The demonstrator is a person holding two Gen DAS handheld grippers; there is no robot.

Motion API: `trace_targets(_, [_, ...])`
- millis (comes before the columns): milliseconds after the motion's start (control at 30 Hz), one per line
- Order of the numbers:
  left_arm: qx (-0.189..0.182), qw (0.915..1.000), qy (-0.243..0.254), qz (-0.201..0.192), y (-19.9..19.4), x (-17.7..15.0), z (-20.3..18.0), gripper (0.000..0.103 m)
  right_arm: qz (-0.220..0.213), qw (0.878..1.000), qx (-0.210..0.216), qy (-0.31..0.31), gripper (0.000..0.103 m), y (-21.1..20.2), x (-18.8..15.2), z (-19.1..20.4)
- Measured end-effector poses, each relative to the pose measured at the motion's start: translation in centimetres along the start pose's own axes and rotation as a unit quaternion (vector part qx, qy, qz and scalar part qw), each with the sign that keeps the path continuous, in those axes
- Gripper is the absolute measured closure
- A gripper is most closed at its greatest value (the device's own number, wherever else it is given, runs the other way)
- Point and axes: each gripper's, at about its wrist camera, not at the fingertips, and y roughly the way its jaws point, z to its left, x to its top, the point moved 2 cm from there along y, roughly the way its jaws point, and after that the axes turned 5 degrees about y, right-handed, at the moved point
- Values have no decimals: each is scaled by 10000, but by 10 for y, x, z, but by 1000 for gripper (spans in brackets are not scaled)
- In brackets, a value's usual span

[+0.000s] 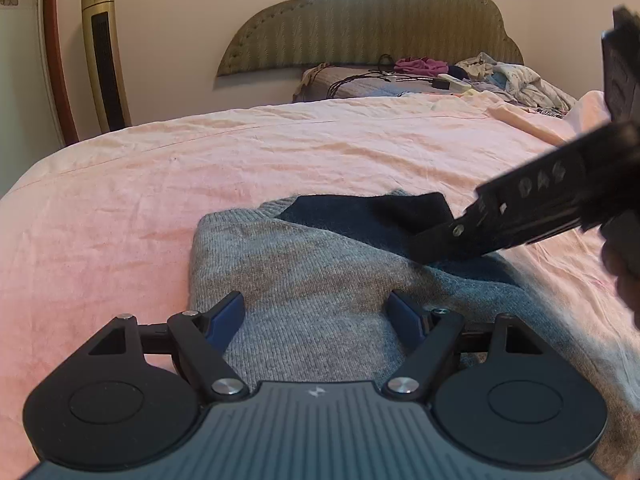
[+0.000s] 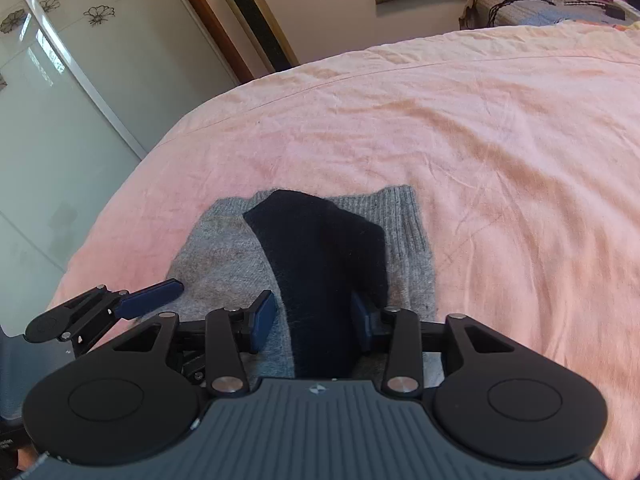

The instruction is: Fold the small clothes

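A grey knitted garment [image 1: 304, 272] lies folded on the pink bedsheet [image 1: 240, 160]. A dark navy part [image 1: 360, 216] lies across its top. My left gripper [image 1: 318, 312] is open just above the grey knit, its blue pads apart. My right gripper [image 2: 314, 322] is open, its pads on either side of the dark navy part [image 2: 320, 256], which runs between the fingers over the grey garment [image 2: 224, 256]. The right gripper also shows in the left wrist view [image 1: 436, 246], reaching in from the right. The left gripper's finger shows in the right wrist view [image 2: 152, 296].
A padded headboard [image 1: 380, 20] and a pile of clothes and cables [image 1: 480, 76] are at the far end of the bed. A gold tower fan [image 1: 104, 52] stands at the left wall. Glass sliding doors [image 2: 60, 120] are left of the bed.
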Motion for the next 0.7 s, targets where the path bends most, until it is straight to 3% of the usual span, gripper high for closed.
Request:
trace_targets(67, [0,10000,-20,-26,1,-1,0,24,-83,9999,-67,-31,65,-13,-1,10])
trace_targets(133, [26,10000,21,-71,3,-2,-1,24,-52,9994,-80,-318,57,-14,-9,17])
trace_targets(167, [49,9999,56,-82,3,-3,-2,23,81,9990,-183,-397,60,-4,-14,12])
trace_targets(200, [57,9999,46,-73,2,-3,-2,23,-78,9985,-154,-524,63,-4,-16,10])
trace_targets(300, [171,9998,30,-107,-11,-3,-1,23,42,9995,-161,-256,63,-12,-11,10])
trace_targets(367, [131,9994,-239,-213,-33,-7,6,24,-77,9994,-219,-256,58,-29,-13,18])
trace_targets(467, [-244,9962,-753,-350,-61,-20,15,23,-203,9986,70,-487,41,-50,-31,28])
trace_targets(533, [-336,9972,-665,-102,-59,-34,12,22,35,9985,83,-538,40,-43,-46,27])
trace_targets(567, [-185,9984,-537,84,-51,-43,11,21,179,9981,-26,-586,40,-32,-54,22])
trace_targets(633, [-532,9935,-1008,22,-44,-57,27,20,-51,9961,147,-871,41,-26,-63,16])
trace_targets(700, [-469,9927,-1093,196,-48,-52,31,20,72,9963,84,-852,41,-28,-59,19])
